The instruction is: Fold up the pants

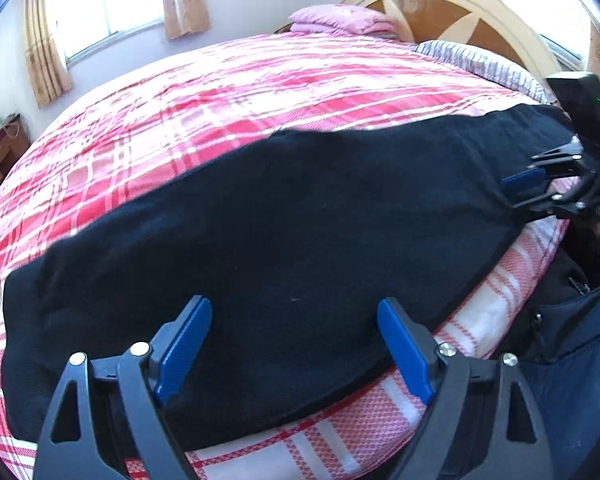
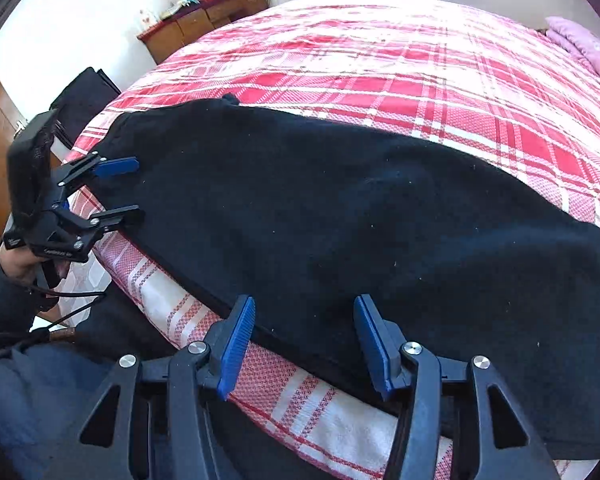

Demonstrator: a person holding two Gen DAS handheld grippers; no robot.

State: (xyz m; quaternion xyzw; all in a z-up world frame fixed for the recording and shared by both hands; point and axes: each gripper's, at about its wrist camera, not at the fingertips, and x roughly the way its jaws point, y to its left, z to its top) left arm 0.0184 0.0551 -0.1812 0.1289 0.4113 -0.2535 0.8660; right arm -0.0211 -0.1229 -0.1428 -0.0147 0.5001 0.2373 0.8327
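- Pants (image 1: 280,216) lie flat along the bed (image 1: 260,92) edge.
- Left tongs (image 1: 296,344) gape wide, empty, over the pants.
- Right tongs (image 2: 304,344) stand parted, gripping nothing.

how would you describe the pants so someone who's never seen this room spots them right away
Find the big bed with the red, pink and white plaid cover. Along its near edge, stretched lengthwise in front of both open grippers, lies one long garment: the pants. They are plain black with no pattern, the only dark thing on the bed, unlike the pink bedding folded by the headboard.
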